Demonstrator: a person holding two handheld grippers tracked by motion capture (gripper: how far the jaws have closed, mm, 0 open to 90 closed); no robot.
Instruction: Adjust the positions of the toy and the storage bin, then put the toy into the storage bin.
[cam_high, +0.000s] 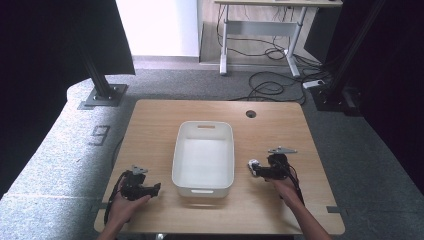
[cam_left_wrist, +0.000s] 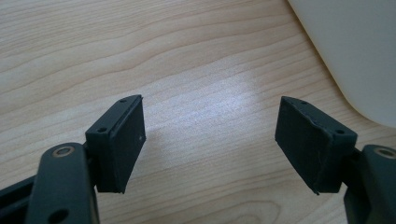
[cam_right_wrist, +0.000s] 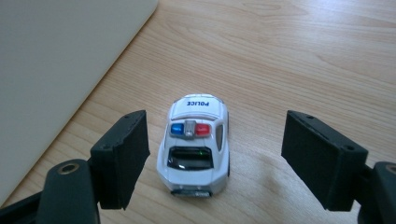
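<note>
While I had the right tool (cam_right_wrist: 212, 158) parked low over the tabletop (cam_high: 150, 125), its jaws stood spread as wide as they go, with the little police car (cam_right_wrist: 195, 144) sitting between them and neither pad touching it, so nothing was actually gripped. The car stood on its wheels on the wood, "POLICE" lettering pointing away from the camera, just beside the right wall of the white bin (cam_high: 203, 150) but clearly outside it. From the high view you could make it out as a small white blob (cam_high: 253, 164) right at the tip of that tool (cam_high: 260, 170). The left tool (cam_left_wrist: 210, 140) was also wide open and had hold of nothing, just bare wood grain between its pads, with the bin's corner near its right jaw; up top it sat near the bin's front-left corner (cam_high: 150, 189). The bin itself looked empty as far as I could see. So my read was that basically nothing was done yet if the car was meant for the bin: the car still needed gripping, lifting over the rim and setting down inside. If the job was taking it out, then that was pretty much wrapped up.
</note>
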